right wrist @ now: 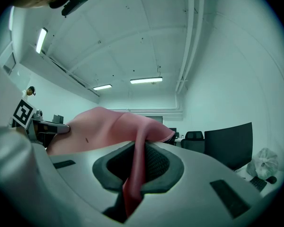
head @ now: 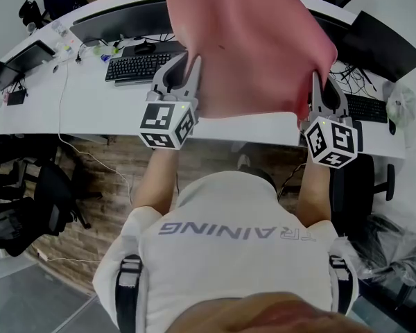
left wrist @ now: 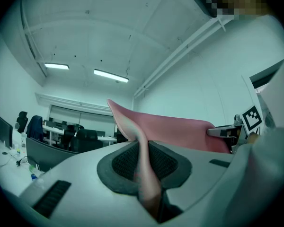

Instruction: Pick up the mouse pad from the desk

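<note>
Pink mouse pad (head: pixel 249 47) is hanging closest to the head camera, held up in the air above the white table (head: pixel 90 109) and stretched between both grippers. Its upper edge is being cut off by the top of the head view. It is covering the middle of the table and part of the dark monitors (head: pixel 118 19) behind it.

Left gripper (head: pixel 184 68) is pinching the pad's left edge. Right gripper (head: pixel 326 82) is pinching the right edge, with its jaw tips partly hidden behind the pad in the head view.

The left gripper view is showing what the head view is not. The left gripper (left wrist: pixel 144 150) is closing narrowly on the pad (left wrist: pixel 180 131), which is folding upward between the ribbed pads. The right gripper (left wrist: pixel 222 132) is appearing at the pad's far end. The right gripper view is showing the same grip: the right gripper (right wrist: pixel 137 160) is clamping a thin fold of the pad (right wrist: pixel 109 126), with the left gripper (right wrist: pixel 52 126) beyond it.

Only the head view is showing the black keyboard (head: pixel 139 66) on the table, left of the pad, and the person's white shirt (head: pixel 236 241) below. Both gripper views are showing mainly the ceiling and its lights, so the table surface under the pad is not visible in them.
</note>
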`<state>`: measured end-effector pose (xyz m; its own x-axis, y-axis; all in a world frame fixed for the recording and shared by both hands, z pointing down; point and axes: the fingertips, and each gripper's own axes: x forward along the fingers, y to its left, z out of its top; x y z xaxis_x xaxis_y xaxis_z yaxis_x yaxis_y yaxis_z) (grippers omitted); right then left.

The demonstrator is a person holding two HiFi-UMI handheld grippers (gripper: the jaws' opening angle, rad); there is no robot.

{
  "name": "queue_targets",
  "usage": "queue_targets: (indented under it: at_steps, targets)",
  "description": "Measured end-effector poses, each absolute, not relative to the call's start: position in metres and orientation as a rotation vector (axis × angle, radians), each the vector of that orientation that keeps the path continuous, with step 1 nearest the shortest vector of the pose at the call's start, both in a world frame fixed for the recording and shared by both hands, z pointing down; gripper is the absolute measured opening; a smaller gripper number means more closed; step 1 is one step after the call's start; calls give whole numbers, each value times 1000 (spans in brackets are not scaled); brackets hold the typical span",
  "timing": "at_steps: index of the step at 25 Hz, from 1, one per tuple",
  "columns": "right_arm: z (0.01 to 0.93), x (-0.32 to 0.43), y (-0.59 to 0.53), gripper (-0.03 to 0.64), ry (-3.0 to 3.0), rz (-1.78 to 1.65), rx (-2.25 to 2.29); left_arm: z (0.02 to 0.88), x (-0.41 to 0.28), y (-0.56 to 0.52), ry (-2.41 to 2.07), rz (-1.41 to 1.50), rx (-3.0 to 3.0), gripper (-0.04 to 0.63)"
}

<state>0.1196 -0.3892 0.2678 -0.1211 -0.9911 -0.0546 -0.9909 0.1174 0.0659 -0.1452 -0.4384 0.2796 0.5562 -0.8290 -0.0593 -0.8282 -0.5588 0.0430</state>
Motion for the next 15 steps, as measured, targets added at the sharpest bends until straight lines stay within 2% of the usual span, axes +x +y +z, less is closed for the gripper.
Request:
queue_targets:
  at_steps: [15]
  targets:
    - [271,114,-395,57,-2362,-119,2049,287,-149,-442,-1488,-107,2728,83]
